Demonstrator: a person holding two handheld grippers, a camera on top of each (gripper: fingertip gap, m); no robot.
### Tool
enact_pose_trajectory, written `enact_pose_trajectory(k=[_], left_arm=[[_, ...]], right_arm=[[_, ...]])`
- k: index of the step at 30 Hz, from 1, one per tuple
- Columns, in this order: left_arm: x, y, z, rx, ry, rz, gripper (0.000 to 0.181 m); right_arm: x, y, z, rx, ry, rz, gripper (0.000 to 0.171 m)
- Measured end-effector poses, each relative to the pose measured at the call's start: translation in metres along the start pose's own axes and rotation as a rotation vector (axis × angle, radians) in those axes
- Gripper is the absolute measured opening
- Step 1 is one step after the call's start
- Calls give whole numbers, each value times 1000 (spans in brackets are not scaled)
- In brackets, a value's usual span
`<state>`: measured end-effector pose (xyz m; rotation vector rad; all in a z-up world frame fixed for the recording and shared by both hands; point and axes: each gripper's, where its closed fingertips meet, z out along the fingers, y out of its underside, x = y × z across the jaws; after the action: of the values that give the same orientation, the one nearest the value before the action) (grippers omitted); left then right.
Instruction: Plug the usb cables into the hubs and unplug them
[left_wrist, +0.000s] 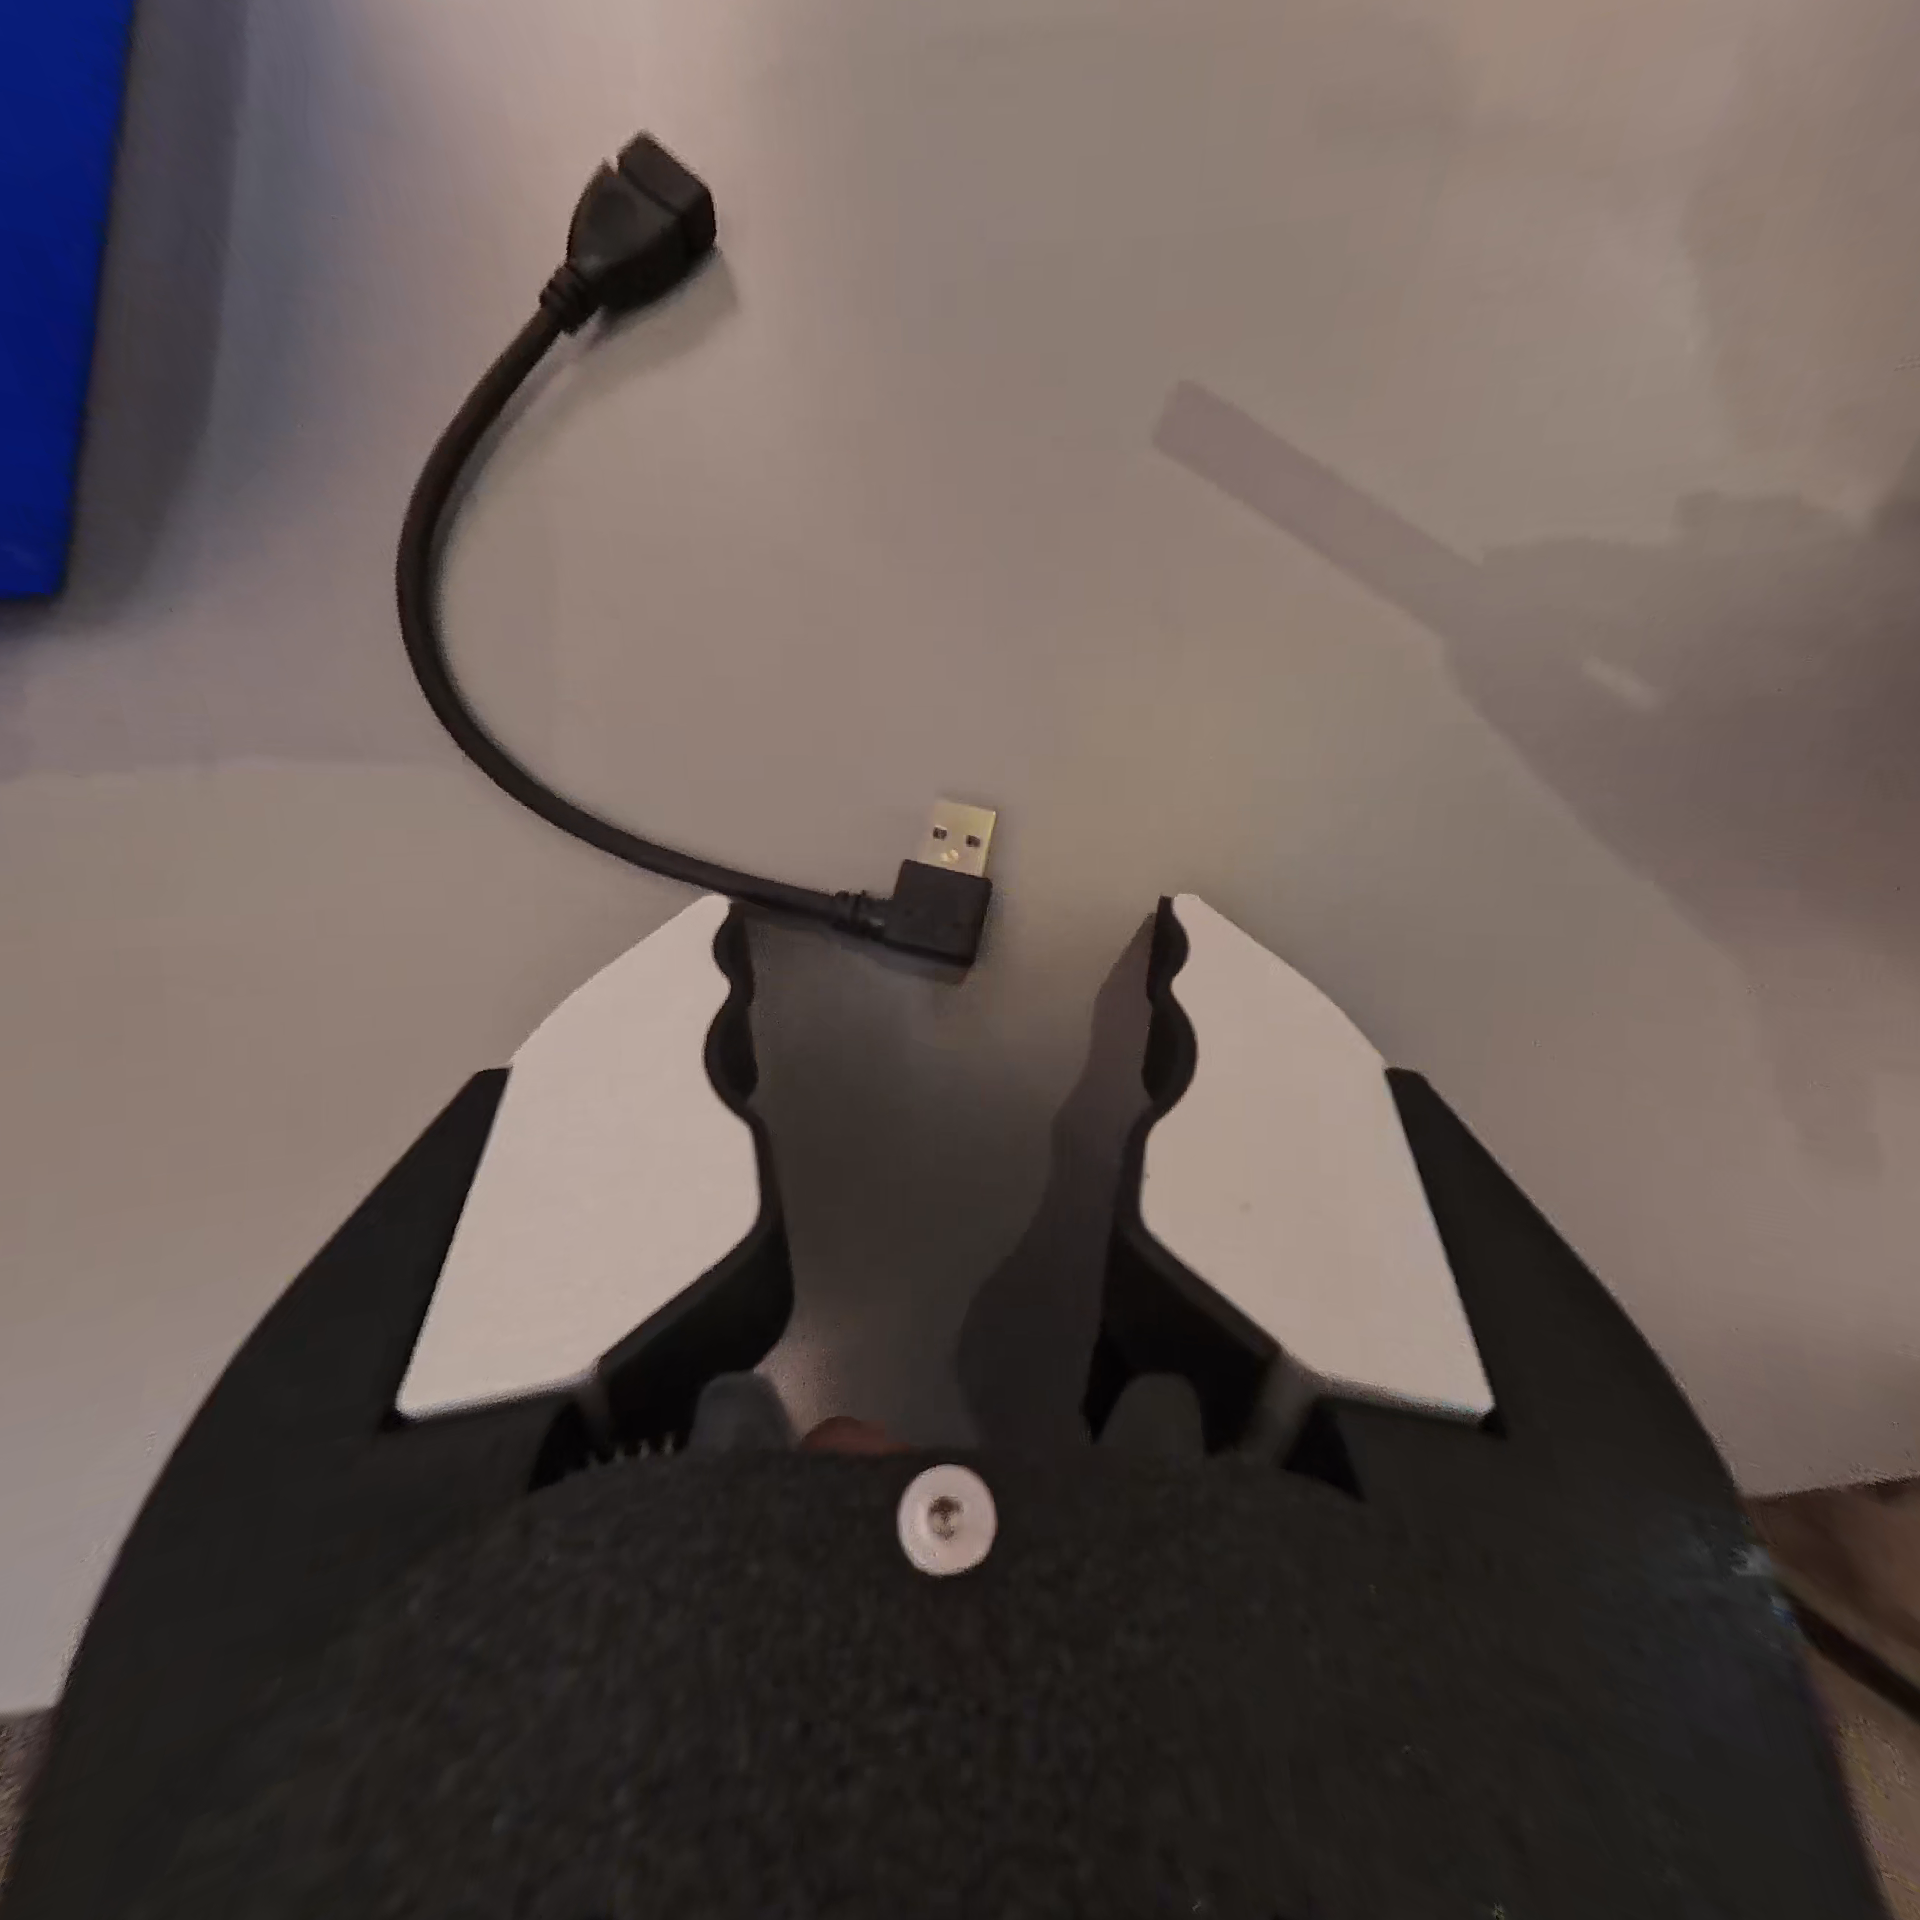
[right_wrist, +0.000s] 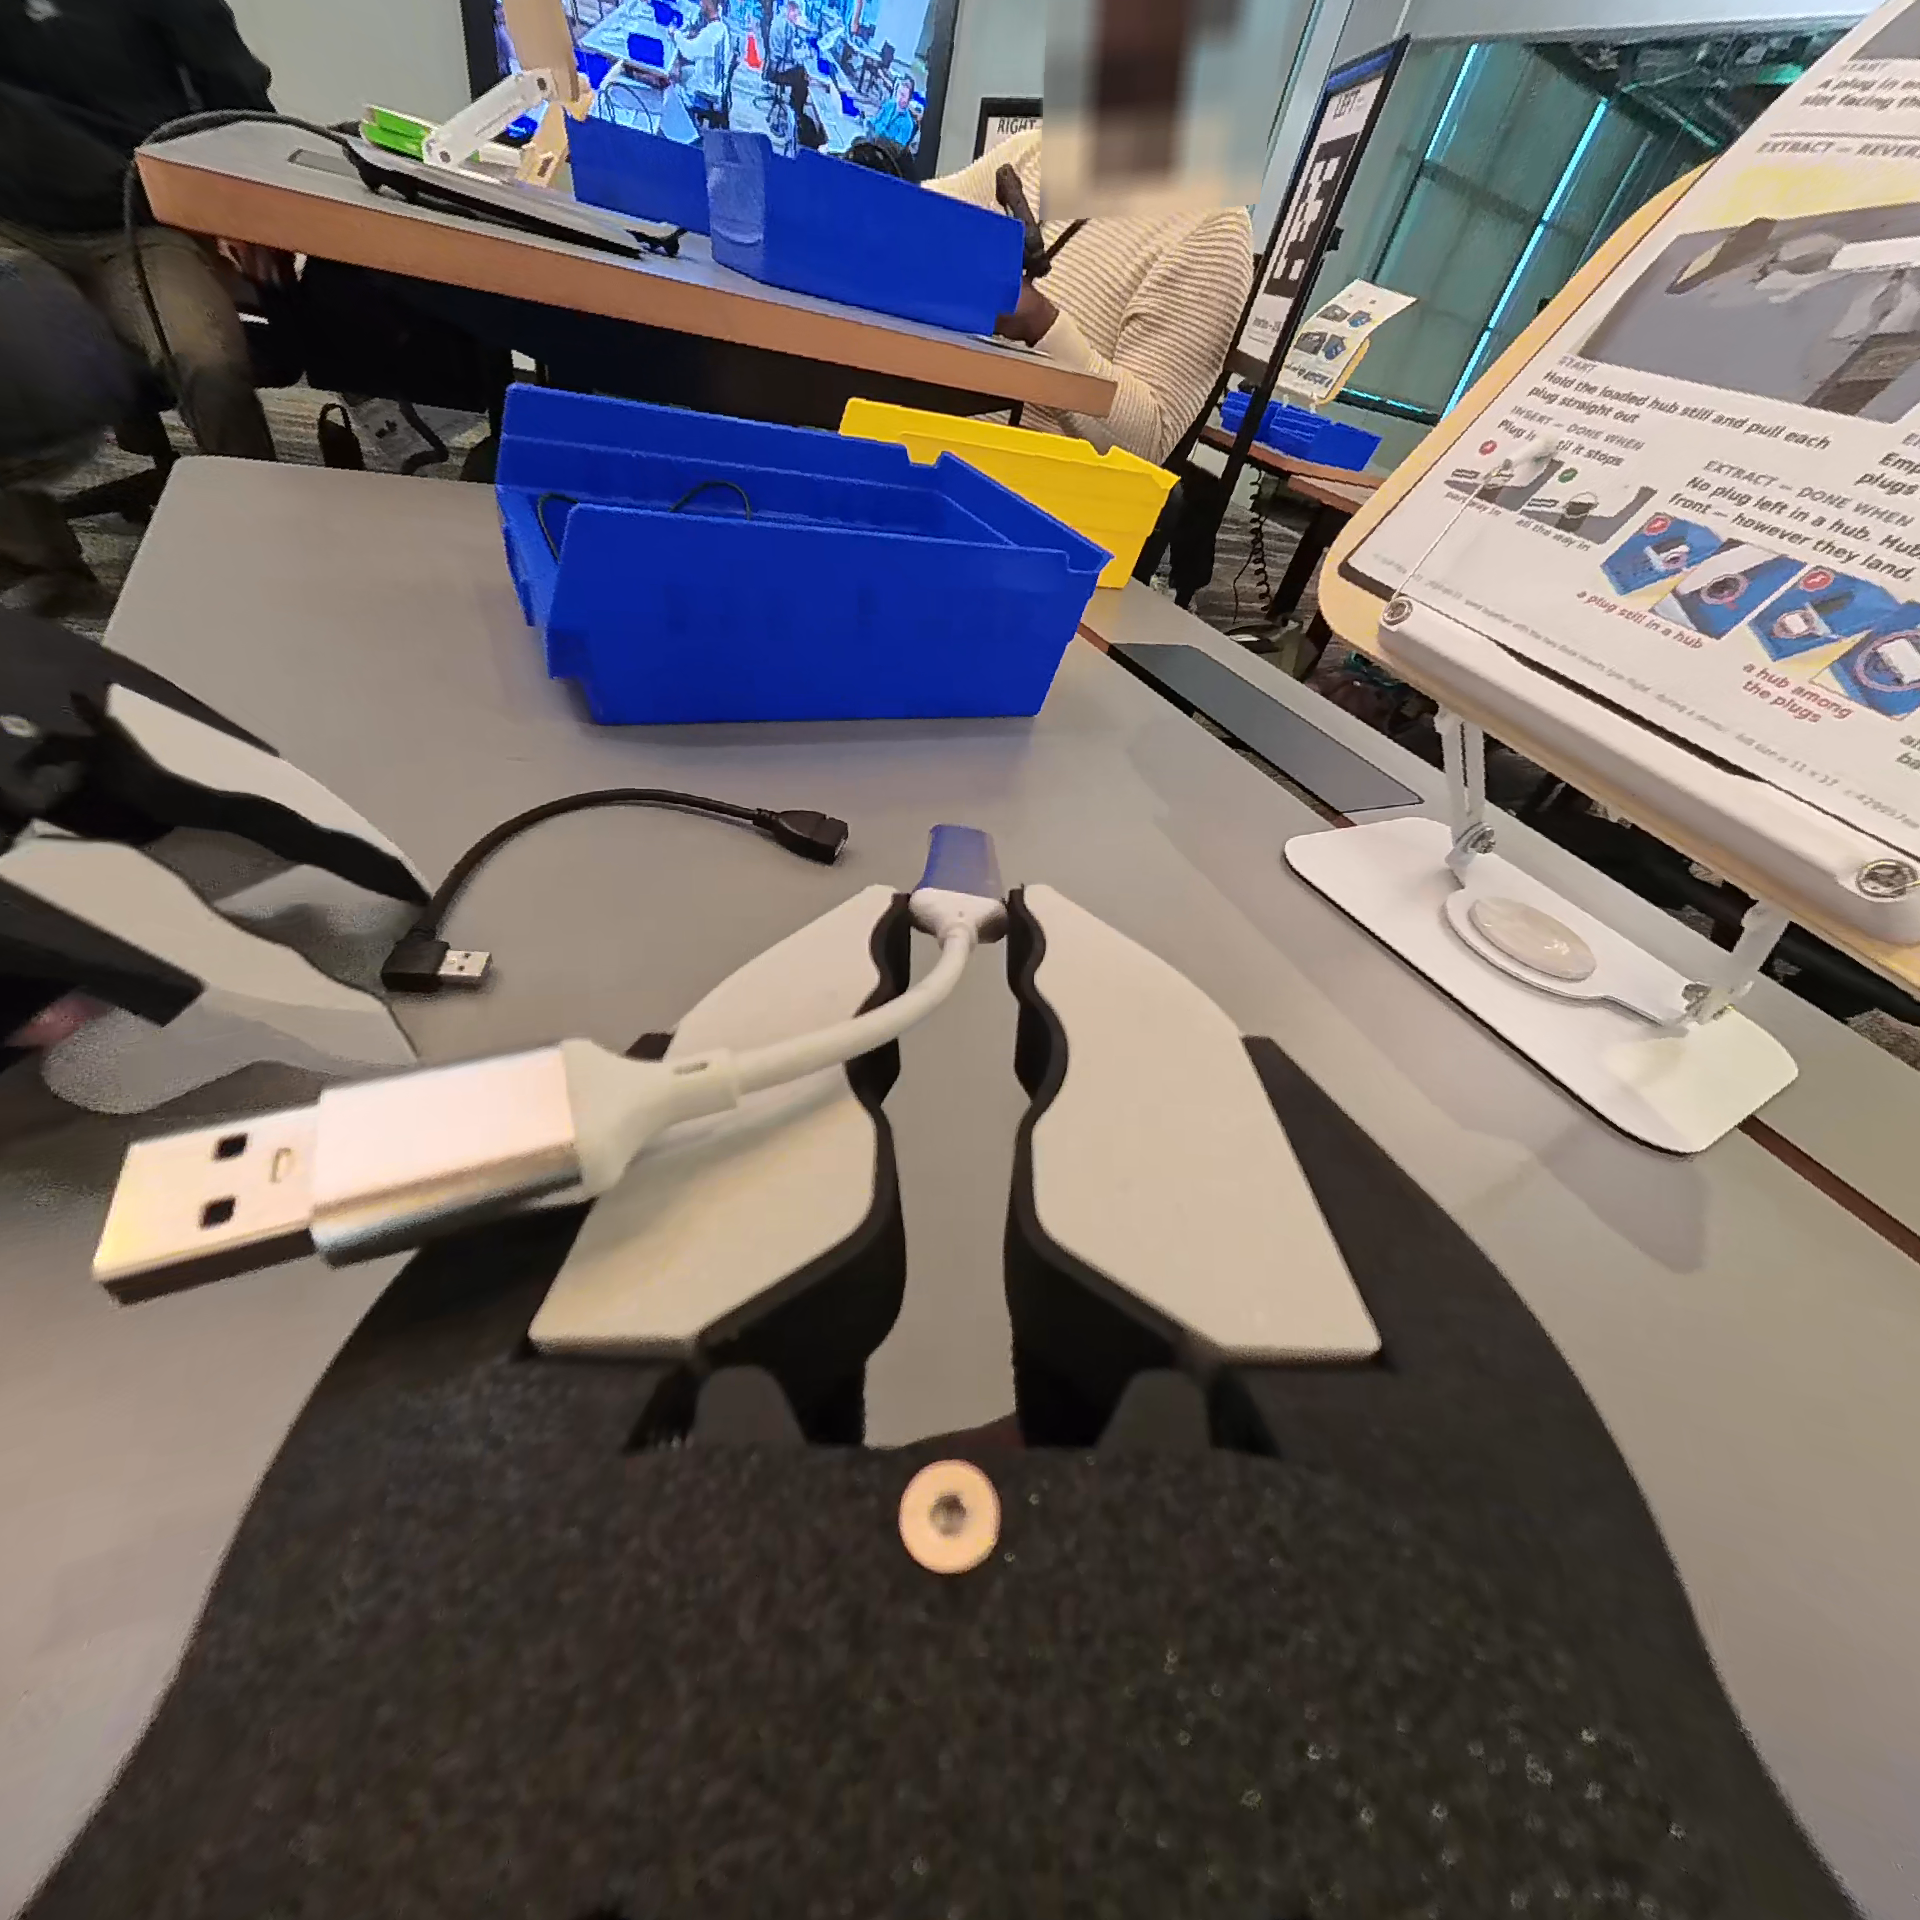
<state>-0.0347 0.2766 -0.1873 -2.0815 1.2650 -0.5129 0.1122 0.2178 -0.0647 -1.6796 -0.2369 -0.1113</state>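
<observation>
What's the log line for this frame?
left gripper: open, over black cable plug | right gripper: shut on white cable

I am working at a grey table (right_wrist: 312, 623) that is filling most of what I see. Taking the blue bin (right_wrist: 790, 613) on it as my landmark: a yellow bin (right_wrist: 1018, 478) is sitting just behind it to the right, and a white stand (right_wrist: 1538, 997) holding a tilted instruction board (right_wrist: 1662, 468) is standing well to its right. Beyond the bin a second, wood-edged table (right_wrist: 623, 281) is carrying another blue bin (right_wrist: 831, 229), with a person in a striped top (right_wrist: 1143, 301) sitting at it. Farther back a screen (right_wrist: 748, 62) is glowing, and glass panels (right_wrist: 1507, 208) are showing teal light strips. Patterned carpet (right_wrist: 62, 488) is showing left of the bin.
</observation>
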Motion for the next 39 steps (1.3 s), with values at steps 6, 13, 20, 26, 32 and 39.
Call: enact_pose_trajectory(k=[6,13,20,26,32,39], left_arm=[[0,-6,4,22,-15,0,61],[-1,-8,4,3,-22,29,24],[1,-16,-7,1,-91,229,51],[-36,-24,2,-14,-38,431,59],[-62,-28,10,-109,284,587,57],[-70,-27,21,-207,426,731,51]], right_arm=[[-2,0,0,-3,-10,-5,18],[-5,0,1,-4,-21,-9,18],[-4,1,0,-4,-22,1,18],[-7,0,1,-4,-36,3,18],[-10,0,2,-1,-50,5,18],[-10,2,3,-6,-50,5,18]])
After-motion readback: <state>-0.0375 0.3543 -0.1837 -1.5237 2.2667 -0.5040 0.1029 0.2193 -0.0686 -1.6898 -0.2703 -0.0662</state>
